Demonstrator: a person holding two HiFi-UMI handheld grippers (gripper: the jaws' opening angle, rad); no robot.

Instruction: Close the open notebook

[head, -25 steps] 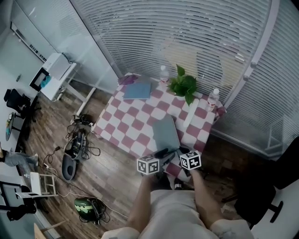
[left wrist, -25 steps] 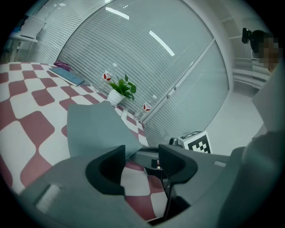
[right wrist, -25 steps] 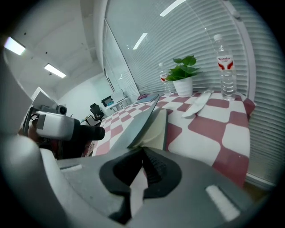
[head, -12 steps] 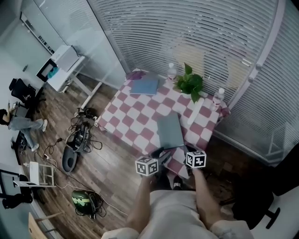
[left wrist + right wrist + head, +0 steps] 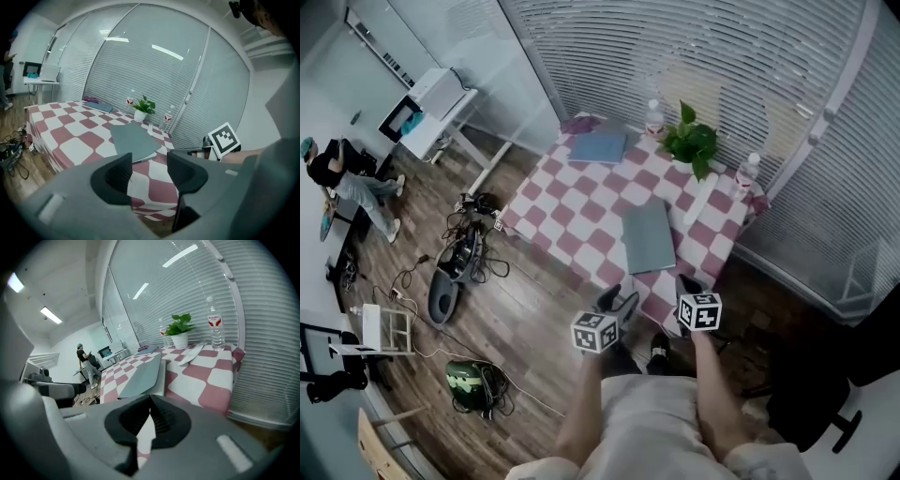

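Note:
The grey notebook (image 5: 648,236) lies shut and flat on the red-and-white checked table (image 5: 572,234), near its front right edge. It also shows in the left gripper view as the grey notebook (image 5: 131,139) and in the right gripper view as the grey notebook (image 5: 143,372). My left gripper (image 5: 614,300) hangs off the table's front edge, over the floor, open and empty; the left gripper (image 5: 149,171) shows a clear gap between its jaws. My right gripper (image 5: 686,283) is also short of the table edge; the right gripper (image 5: 150,416) is shut on nothing.
A blue folder (image 5: 598,147) lies at the table's far left. A potted plant (image 5: 694,145), two water bottles (image 5: 653,119) (image 5: 748,173) and a long white object (image 5: 705,199) stand along the far right. Cables (image 5: 464,258) litter the floor at left. A black chair (image 5: 853,375) stands at right.
Both grippers have drawn back from the notebook's near edge to off the table front. The notebook stays shut and still.

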